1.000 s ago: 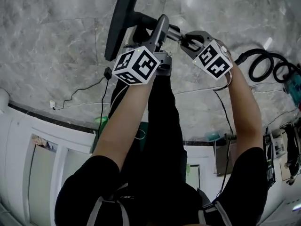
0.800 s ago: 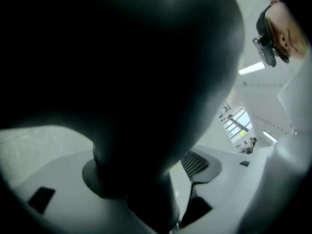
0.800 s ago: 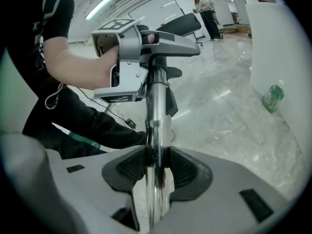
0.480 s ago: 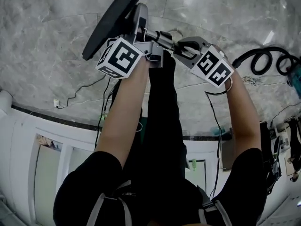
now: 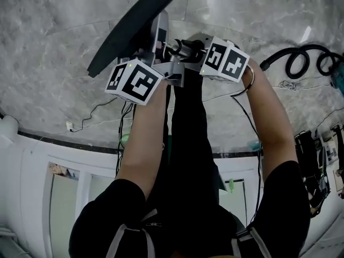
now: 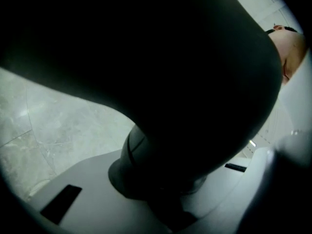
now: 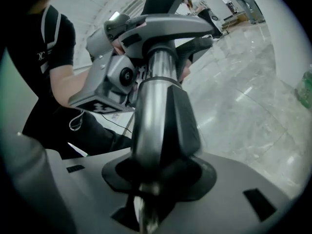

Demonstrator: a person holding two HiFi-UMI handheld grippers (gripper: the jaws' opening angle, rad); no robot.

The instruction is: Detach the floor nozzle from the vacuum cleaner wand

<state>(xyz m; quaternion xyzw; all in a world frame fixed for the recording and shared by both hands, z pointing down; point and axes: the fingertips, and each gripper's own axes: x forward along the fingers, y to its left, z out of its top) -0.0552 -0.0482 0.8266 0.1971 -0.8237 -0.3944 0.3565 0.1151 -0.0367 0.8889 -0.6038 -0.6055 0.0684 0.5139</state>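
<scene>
**Grip on both sides of the joint**

The dark, long, flat plastic floor nozzle (image 5: 131, 30) is held up in the air, tilted, above the grey marble floor (image 5: 54, 42). Its rounded dark neck sits between the jaws of the left gripper (image 5: 161, 50). Those jaws have just been closing and now press on the neck from both sides. In the left gripper view the nozzle's dark body fills most of the frame.

The silver metal wand (image 7: 153, 96), with a dark strip along it, runs from that neck into the right gripper (image 5: 191, 47). That gripper's jaws are clamped round the tube. Wand and nozzle are joined, and the two grippers sit close beside each other, marker cubes towards the head camera.

Behind them come the person's bare forearms and black clothing. A thin black cable (image 5: 91, 112) trails over the floor at the left. A coiled black hose (image 5: 301, 63) lies well apart at the right. A white panelled counter (image 5: 32, 160) runs nearer the person.
</scene>
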